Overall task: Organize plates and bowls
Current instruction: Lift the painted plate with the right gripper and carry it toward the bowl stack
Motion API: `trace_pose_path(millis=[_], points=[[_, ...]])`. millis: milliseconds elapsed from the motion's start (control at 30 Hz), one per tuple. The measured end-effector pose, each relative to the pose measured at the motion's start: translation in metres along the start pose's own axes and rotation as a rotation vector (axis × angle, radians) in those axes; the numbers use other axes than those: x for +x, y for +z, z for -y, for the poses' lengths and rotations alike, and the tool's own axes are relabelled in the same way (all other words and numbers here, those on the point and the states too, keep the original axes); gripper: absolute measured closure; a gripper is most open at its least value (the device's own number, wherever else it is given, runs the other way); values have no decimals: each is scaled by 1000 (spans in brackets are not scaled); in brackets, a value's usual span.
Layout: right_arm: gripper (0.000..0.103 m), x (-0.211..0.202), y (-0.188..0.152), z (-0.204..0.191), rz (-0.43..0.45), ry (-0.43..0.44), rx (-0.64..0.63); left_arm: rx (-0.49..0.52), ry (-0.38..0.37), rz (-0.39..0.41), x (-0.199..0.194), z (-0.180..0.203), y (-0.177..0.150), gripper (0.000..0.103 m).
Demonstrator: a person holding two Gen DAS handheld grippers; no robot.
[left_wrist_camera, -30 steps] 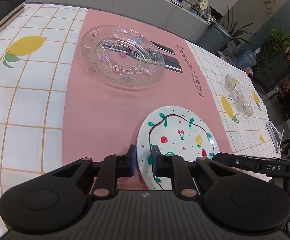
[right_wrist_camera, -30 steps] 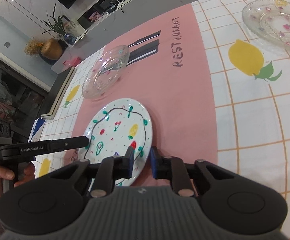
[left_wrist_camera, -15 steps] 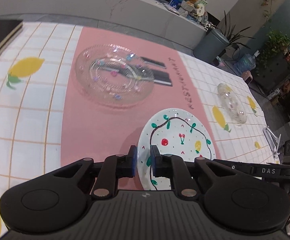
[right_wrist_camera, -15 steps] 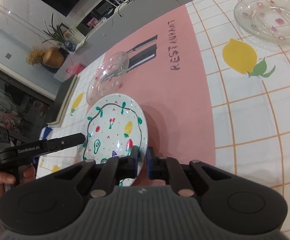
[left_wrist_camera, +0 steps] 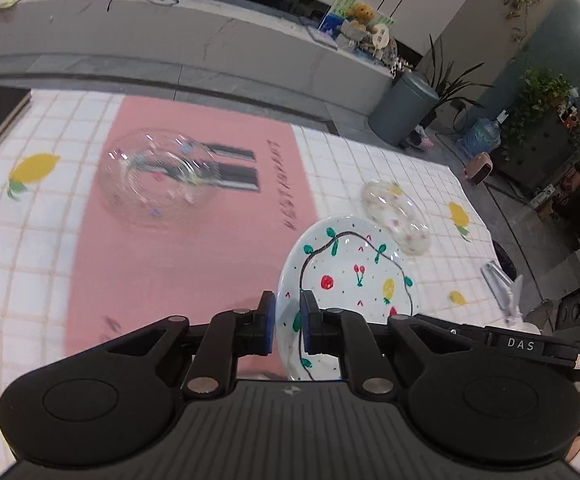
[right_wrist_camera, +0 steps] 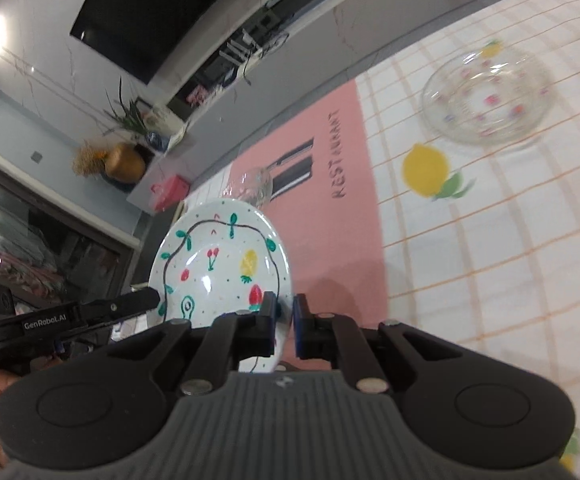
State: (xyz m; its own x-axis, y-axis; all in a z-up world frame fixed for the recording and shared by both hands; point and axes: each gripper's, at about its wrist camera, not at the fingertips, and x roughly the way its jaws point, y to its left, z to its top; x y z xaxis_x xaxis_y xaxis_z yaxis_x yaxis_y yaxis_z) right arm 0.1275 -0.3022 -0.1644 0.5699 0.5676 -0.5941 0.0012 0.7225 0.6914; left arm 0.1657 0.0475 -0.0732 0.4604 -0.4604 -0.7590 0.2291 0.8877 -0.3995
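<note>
While both grippers share one load, the white fruit-painted plate hangs above the tablecloth, off the pink placemat and tilted. Left gripper: fingers nearly together, pinching the plate's rim at its near-left edge. Right gripper: fingers likewise closed down on the rim at the opposite side, thin edge visible between the pads. Neither view shows slack at the contact.

Other ware on the table: a large clear glass plate with small coloured dots, lying on the placemat over the printed cutlery; a second clear glass plate out on the white checked cloth beside a lemon print. Both are blurred, so their rims cannot be judged closely.

Judgement: the step in hand is the carry, with stacking or grouping still to come; which glass plate is the target cannot be told.

Notes for doing it well:
- Keep the two grippers at a fixed spacing; any drift apart pulls the rim out of one pinch.
- Level the plate before lowering. A tilted rim would strike glass edge-first.
- Lower it centred on the glass plate, then open one side only once the weight is borne.
- Glazed rim is likely slick; avoid twisting the wrists against each other.
</note>
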Motion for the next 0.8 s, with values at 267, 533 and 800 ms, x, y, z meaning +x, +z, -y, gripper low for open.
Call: trace_pose_path(millis=[267,533,800], points=[[98,-80,-10,36,94,-51,51,-33,-1,0,7,69,-45,92],[98,-102,-25,71,68,-116,97,-145,4,-18,32,89,-90,92],[98,-86,-37,100,1,-177,135,-209,58,-37,62,90,-126,91]])
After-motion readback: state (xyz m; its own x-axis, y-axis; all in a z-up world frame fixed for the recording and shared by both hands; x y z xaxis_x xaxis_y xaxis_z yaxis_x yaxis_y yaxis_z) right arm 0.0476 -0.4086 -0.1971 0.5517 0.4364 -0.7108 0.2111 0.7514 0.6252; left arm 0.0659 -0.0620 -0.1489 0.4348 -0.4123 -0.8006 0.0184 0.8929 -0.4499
